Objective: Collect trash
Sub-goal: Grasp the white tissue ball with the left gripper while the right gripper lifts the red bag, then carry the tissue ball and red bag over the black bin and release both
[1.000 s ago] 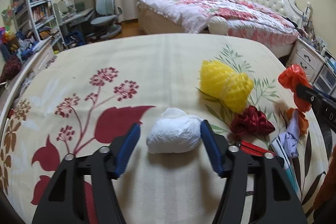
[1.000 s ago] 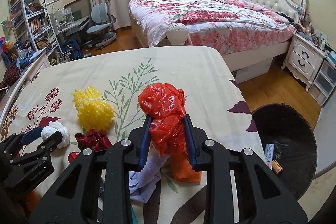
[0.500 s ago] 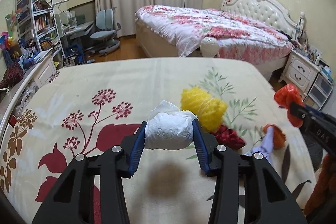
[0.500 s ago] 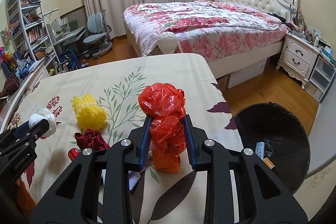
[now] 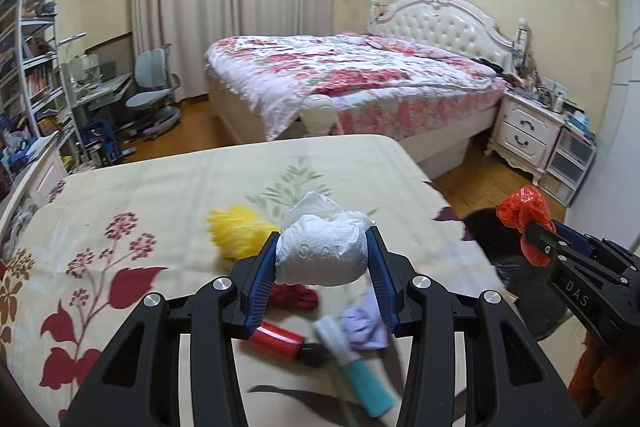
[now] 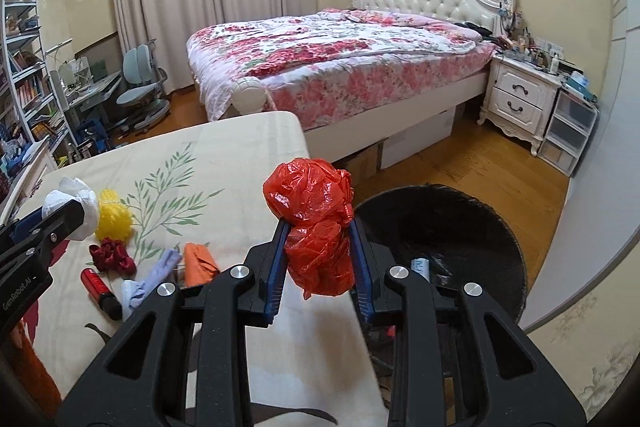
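1. Trash here means two soft bundles: a crumpled white paper-tissue wad at the centre of the left wrist view and a scrunched orange-red plastic bag at the centre of the right wrist view.
2. Both look light and squashy; I judge a squeeze across the middle suits them, though the bag's film may slip.
3. Left gripper: jaws partly apart, having just closed in, pads pressing the wad's two sides, lifted above the floral bedsheet.
4. Right gripper: jaws narrow, clamped on the bag's lower half.
5. Black round bin sits lower right in the right wrist view, just beyond the bag.
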